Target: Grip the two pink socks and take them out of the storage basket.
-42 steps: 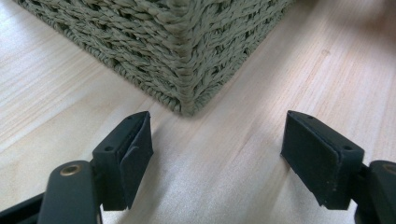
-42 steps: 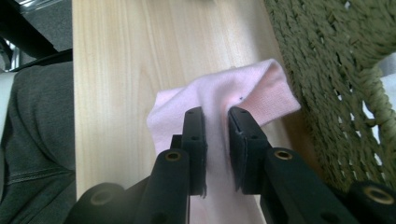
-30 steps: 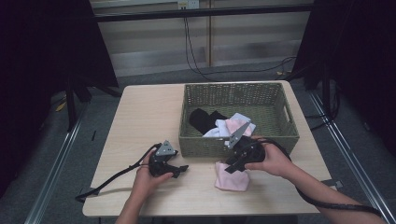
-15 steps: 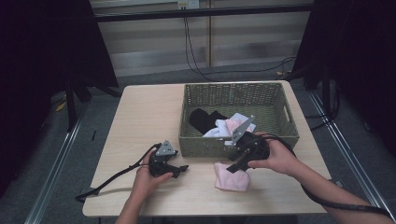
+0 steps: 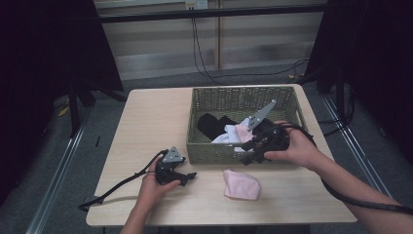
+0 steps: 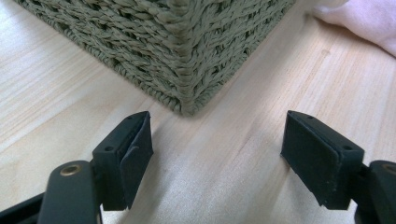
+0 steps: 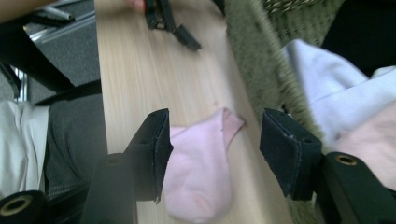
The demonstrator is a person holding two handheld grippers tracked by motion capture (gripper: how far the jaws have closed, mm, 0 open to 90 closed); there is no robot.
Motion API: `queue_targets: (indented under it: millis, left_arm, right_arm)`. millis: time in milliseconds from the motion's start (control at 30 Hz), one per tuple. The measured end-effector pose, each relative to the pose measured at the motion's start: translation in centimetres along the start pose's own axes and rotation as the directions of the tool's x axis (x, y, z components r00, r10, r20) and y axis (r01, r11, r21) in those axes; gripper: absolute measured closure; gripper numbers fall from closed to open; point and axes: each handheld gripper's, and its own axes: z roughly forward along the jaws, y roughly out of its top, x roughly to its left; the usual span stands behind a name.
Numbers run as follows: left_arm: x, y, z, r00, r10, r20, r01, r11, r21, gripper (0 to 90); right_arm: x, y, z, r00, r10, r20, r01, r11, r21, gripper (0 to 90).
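Jaws of right gripper (image 5: 252, 153), lower centre: parted, just opened wider, nothing held; pink sock (image 5: 241, 184) left on counter (image 5: 146, 122) below. Left gripper (image 5: 187, 177), lower left: jaws parted, empty, beside basket (image 5: 214, 152).

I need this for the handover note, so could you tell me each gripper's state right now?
Left gripper: open, holding nothing.
Right gripper: open, jaws just opening, empty above the pink sock.

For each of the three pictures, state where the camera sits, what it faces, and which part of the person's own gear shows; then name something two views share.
High view: above the table, facing down; both forearms show.
Left gripper view: on the left gripper, facing the basket corner; open jaws show.
Right gripper view: on the right gripper, jaws just opening, above the pink sock.
Shared: sock, basket.
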Motion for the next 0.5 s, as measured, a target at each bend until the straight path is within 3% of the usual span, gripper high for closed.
queue_targets:
  millis: [200,500]
  left_arm:
    - [0.0,0.0,0.0,1.0000,0.000,0.000,0.000,1.0000,0.000,24.2]
    - [0.0,0.0,0.0,1.0000,0.000,0.000,0.000,1.0000,0.000,24.2]
  right_arm:
    - [-1.6,0.7,-0.7,0.9985,0.041,0.035,-0.041,0.999,-0.010,41.9]
    - [-4.8,0.8,-0.1,0.9889,0.111,0.098,-0.112,0.994,0.005,39.0]
